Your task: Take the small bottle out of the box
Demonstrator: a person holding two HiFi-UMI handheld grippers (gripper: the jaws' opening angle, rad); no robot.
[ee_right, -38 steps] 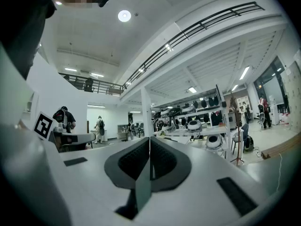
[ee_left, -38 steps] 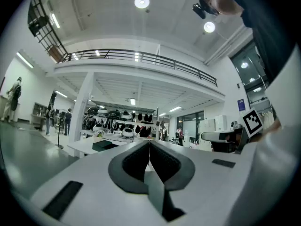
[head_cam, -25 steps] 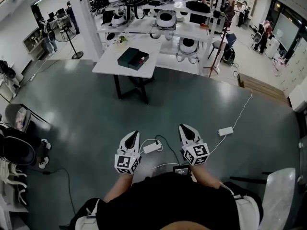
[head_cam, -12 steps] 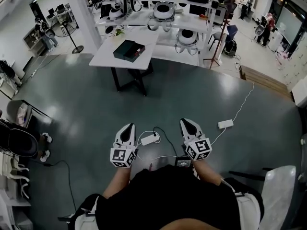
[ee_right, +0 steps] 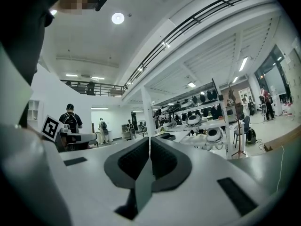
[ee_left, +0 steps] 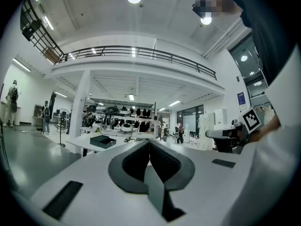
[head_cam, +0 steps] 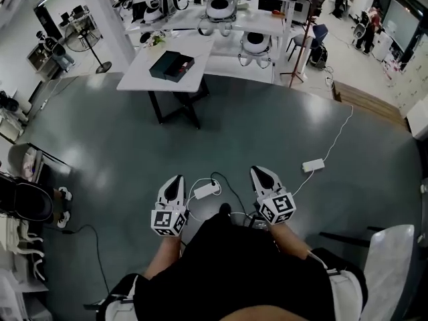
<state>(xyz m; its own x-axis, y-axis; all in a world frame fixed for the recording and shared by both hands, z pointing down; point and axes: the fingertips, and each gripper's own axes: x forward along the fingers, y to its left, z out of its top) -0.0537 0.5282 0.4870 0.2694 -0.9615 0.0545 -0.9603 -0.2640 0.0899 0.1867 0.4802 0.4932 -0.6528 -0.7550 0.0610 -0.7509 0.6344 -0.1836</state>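
Observation:
A dark open box (head_cam: 171, 65) lies on a white table (head_cam: 144, 80) far ahead across the floor; it also shows small in the left gripper view as the box (ee_left: 102, 141). The small bottle cannot be made out at this distance. My left gripper (head_cam: 176, 181) is held low in front of my body, its jaws shut with nothing between them. My right gripper (head_cam: 261, 172) hangs beside it, jaws also shut and empty. Both point toward the table. In the left gripper view the left gripper (ee_left: 149, 143) and in the right gripper view the right gripper (ee_right: 149, 140) show their pads pressed together.
A white power adapter (head_cam: 206, 190) with cable lies on the floor between the grippers, another adapter (head_cam: 313, 165) to the right. Shelves (head_cam: 227, 19) with round white devices stand behind the table. A chair (head_cam: 23, 202) is at left, another chair (head_cam: 381, 259) at right. People (ee_right: 70, 121) stand far off.
The view has advanced: the table and box have shifted left and slightly farther up in the head view. Both grippers stay shut, the left one a little lower.

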